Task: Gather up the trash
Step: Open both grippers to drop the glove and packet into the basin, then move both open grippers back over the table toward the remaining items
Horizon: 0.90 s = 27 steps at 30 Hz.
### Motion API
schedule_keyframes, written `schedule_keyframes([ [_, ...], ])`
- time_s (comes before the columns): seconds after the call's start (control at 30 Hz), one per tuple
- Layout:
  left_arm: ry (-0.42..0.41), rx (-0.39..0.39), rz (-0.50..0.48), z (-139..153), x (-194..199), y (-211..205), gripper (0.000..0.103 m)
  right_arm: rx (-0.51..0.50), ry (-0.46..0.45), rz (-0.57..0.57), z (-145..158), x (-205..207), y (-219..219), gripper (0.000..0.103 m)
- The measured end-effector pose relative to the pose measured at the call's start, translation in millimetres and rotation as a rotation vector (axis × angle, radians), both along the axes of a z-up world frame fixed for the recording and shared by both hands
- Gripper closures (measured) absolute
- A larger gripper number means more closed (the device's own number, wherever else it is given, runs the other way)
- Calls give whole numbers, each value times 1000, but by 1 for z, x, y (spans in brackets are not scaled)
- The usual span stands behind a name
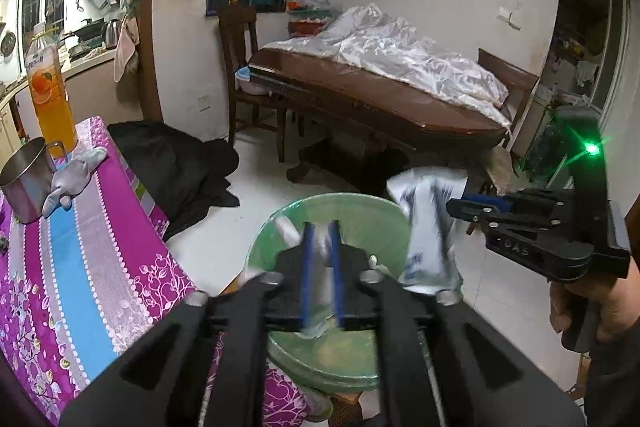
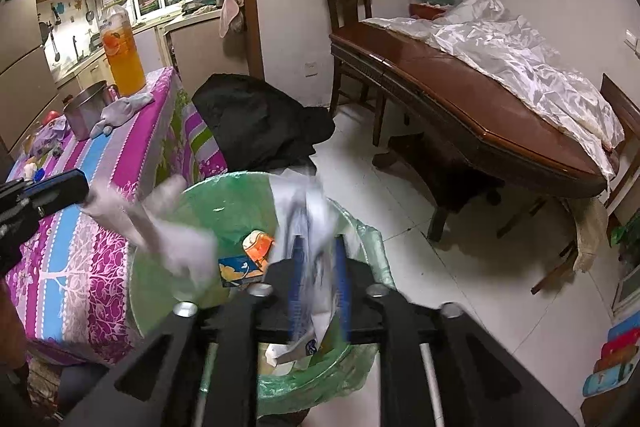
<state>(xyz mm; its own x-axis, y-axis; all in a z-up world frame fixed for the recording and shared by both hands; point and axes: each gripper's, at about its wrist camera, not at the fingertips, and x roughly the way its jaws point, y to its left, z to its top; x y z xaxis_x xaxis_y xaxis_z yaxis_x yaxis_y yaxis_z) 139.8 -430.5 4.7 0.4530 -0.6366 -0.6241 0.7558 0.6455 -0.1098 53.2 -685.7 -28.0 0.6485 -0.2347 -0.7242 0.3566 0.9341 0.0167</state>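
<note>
Blue-padded jaws of the left gripper stood slightly apart around a blurred white scrap; whether they pressed it I could not tell. Likewise the right gripper stood parted around a crumpled white wrapper with unreadable blue print. Both hung over the round bin lined with thin green plastic, its near rim hidden, beside the desk in pink flowered cloth. "OAS" was embossed on the right gripper's black body.

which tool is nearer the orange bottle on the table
Left. The left tool is over the bin right beside the table bearing the bottle; the right tool is over the bin's far side.
</note>
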Motion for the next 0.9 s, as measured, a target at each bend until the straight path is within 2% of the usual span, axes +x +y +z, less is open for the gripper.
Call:
schedule_keyframes([
  [0.07,7,2,12,-2,2,0,54,4,-10,-5,0,-2,0,77],
  [0.1,6,5,16,-3,2,1,51,5,-13,-7,1,-2,-1,76],
  [0.5,19,11,16,-6,3,2,50,2,-33,-9,6,-7,1,70],
  [0.6,20,9,21,-5,3,4,50,1,-45,-10,9,-10,3,61],
  [0.67,19,8,28,-5,3,8,50,2,-67,-16,12,-14,6,47],
  [0.7,18,8,31,-5,3,10,50,1,-78,-19,14,-16,7,44],
  [0.87,6,14,78,-8,7,33,44,0,-210,-31,25,-35,30,15],
  [0.9,3,16,98,-9,9,43,43,-3,-245,-28,26,-40,41,13],
])
